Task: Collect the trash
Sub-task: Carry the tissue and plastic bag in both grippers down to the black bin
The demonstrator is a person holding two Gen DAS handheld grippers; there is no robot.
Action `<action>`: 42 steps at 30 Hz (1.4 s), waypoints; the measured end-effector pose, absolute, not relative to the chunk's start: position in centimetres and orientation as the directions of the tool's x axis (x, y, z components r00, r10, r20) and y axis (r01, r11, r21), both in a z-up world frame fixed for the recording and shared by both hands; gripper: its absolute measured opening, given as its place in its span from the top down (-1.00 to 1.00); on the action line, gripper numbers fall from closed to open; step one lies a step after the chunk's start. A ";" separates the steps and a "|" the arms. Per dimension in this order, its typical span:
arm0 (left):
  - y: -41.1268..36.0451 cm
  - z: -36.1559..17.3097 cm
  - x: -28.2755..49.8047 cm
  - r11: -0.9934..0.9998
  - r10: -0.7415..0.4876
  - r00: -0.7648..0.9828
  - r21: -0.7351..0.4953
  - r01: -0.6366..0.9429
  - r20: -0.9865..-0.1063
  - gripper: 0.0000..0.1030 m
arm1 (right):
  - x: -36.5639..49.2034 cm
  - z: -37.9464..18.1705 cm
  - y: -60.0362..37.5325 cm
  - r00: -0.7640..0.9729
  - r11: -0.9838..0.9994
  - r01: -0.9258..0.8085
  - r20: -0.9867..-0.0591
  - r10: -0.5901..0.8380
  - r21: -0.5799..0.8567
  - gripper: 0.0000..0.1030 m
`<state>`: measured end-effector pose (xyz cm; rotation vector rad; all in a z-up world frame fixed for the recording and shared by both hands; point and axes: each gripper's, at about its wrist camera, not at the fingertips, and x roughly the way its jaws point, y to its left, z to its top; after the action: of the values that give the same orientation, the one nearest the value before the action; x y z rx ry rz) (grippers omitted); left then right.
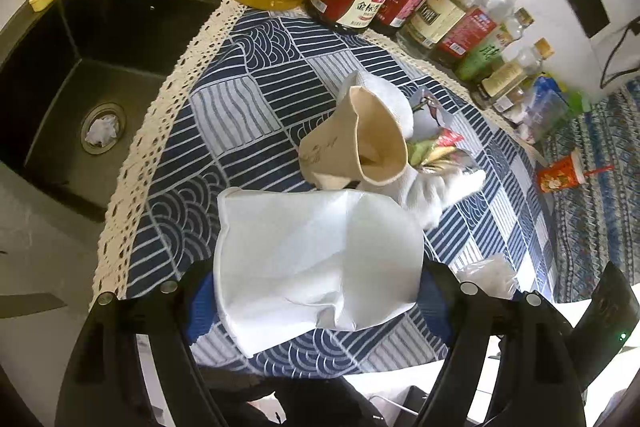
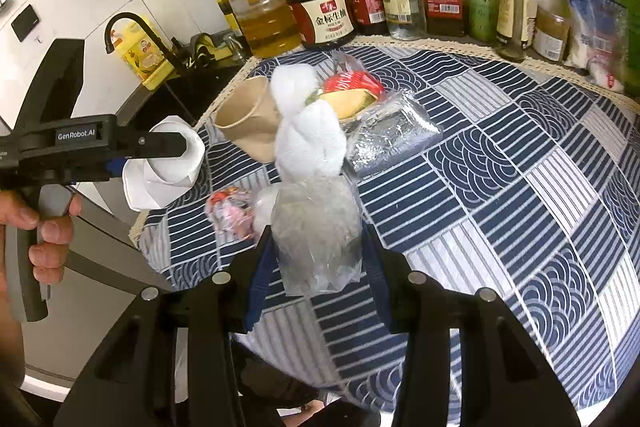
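Observation:
My left gripper [image 1: 316, 291] is shut on a white crushed paper cup [image 1: 312, 259], held over the cloth's near edge; it also shows in the right wrist view [image 2: 168, 163]. My right gripper [image 2: 316, 259] is shut on a clear plastic bag [image 2: 316, 231]. On the blue patterned cloth [image 2: 500, 163] lie a brown paper cup [image 1: 352, 143] on its side, a white crumpled towel [image 2: 308, 135], a red and yellow wrapper [image 2: 352, 91], a silver foil packet [image 2: 392, 135] and a small pink-red wrapper [image 2: 232, 215].
Oil and sauce bottles [image 2: 320, 7] line the back of the counter. A black sink [image 1: 80, 75] with a tap lies left of the cloth, white paper in its drain [image 1: 102, 131]. Bagged goods [image 2: 596, 27] stand at the right.

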<state>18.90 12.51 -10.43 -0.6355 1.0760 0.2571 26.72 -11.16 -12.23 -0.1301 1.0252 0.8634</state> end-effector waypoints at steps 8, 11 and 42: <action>12.1 -9.3 14.9 0.795 -0.159 0.500 -0.410 -0.446 -0.851 -0.53 | 22.1 -10.4 -11.7 0.266 0.692 -0.672 -0.787 0.557 0.263 0.14; 12.1 -9.2 13.6 0.796 -0.169 0.505 -0.419 -0.436 -0.846 -0.53 | 20.5 -10.0 -11.6 0.270 0.691 -0.674 -0.782 0.561 0.263 0.14; 11.3 -18.6 -1.5 0.722 -0.295 0.402 -0.478 -0.500 -0.867 -0.53 | 6.7 -16.2 -7.7 0.115 0.648 -0.701 -0.851 0.513 0.296 0.14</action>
<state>-1.49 11.29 -18.56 -0.7999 1.1843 0.1483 6.67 -7.66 -16.17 -0.1966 1.1492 0.8981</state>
